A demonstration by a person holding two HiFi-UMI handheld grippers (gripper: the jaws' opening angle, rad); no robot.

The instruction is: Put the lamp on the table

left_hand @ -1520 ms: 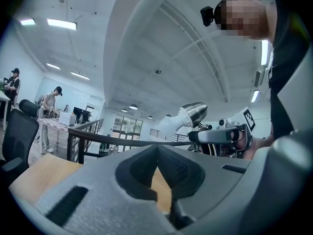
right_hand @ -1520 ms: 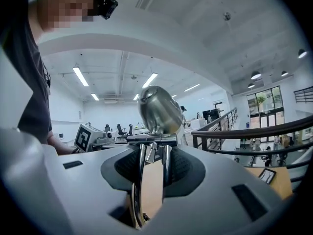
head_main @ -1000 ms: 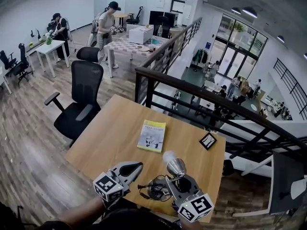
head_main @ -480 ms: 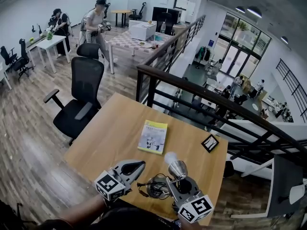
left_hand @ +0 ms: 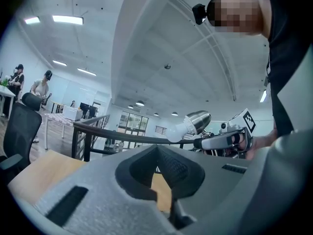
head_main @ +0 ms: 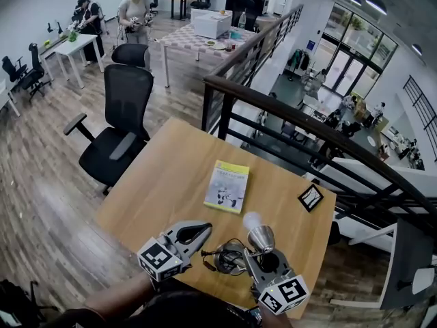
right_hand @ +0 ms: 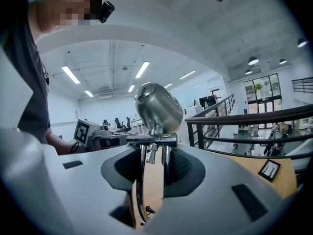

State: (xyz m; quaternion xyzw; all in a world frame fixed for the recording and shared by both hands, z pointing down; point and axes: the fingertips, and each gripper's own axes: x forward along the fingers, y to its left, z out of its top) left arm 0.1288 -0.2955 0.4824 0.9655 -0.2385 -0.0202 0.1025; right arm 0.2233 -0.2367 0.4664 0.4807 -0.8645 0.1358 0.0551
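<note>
Right gripper (right_hand: 153, 156) clamped on the thin chrome rods of the lamp (head_main: 261, 238), its polished bell-shaped shade and white bulb over the near right of the smooth wooden desk (head_main: 164, 176); left gripper (left_hand: 159, 153) closed, empty; yellow-green book (head_main: 229, 186) farther off

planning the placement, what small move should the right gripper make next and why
Probably lower the right gripper straight down until the lamp rests: its jaws clamp the lamp's metal stem, over bare table near the front edge, clear of the booklet.
</note>
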